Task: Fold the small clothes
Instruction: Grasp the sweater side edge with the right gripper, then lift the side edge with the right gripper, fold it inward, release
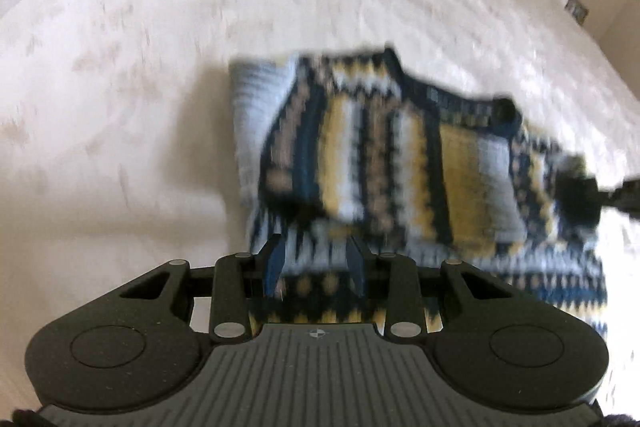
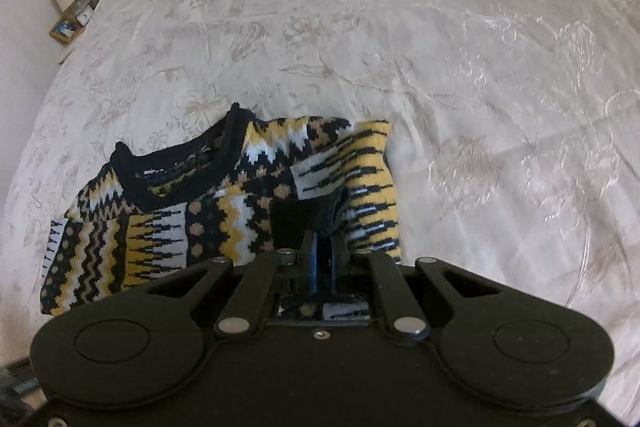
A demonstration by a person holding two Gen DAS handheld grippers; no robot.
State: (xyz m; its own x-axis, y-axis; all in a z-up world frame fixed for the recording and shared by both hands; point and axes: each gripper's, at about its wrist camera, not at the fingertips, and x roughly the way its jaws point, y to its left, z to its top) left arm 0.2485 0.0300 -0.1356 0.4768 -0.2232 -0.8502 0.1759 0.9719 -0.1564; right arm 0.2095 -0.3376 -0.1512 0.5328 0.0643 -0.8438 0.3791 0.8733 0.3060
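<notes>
Knitwear, a small zigzag-patterned navy, yellow and white jumper [image 2: 224, 203], lies on the white embroidered bed [image 2: 460, 67] directly ahead of both tongs, right tongs [image 2: 325, 227] clamped on its black cuff, left tongs [image 1: 316, 251] part-open over its hem.

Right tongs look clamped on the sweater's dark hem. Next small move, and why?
Probably carry the right tongs across the sweater to fold that side over. They are shut on its dark hem, and the sleeve already lies folded in. The left tongs stand apart with knit between them.
</notes>
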